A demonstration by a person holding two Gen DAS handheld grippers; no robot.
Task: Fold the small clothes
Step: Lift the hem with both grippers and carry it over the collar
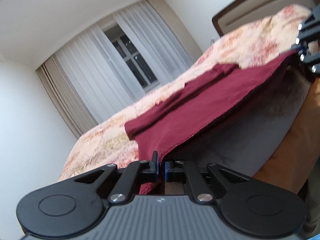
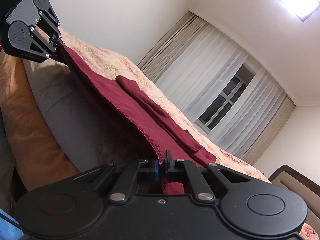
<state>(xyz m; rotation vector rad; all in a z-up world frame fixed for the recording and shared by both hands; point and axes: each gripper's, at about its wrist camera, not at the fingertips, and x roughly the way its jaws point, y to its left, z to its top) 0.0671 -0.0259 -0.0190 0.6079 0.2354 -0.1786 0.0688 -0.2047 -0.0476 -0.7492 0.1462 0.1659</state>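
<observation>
A dark red garment [image 1: 200,102] lies on a floral peach bedspread [image 1: 104,140], its near hem lifted off the bed edge and stretched taut. My left gripper [image 1: 161,167] is shut on one hem corner. My right gripper [image 2: 161,167] is shut on the other hem corner of the garment [image 2: 144,108]. Each gripper shows in the other's view: the right gripper [image 1: 300,48] at the far right, the left gripper [image 2: 56,41] at the upper left. A folded strip of the garment lies along its far side.
The bedspread [image 2: 104,60] hangs over a grey mattress side [image 1: 250,140] and an orange-brown bed base [image 2: 26,100]. A brown headboard [image 1: 250,8] stands at one end. A window with white curtains [image 1: 128,60] is behind the bed.
</observation>
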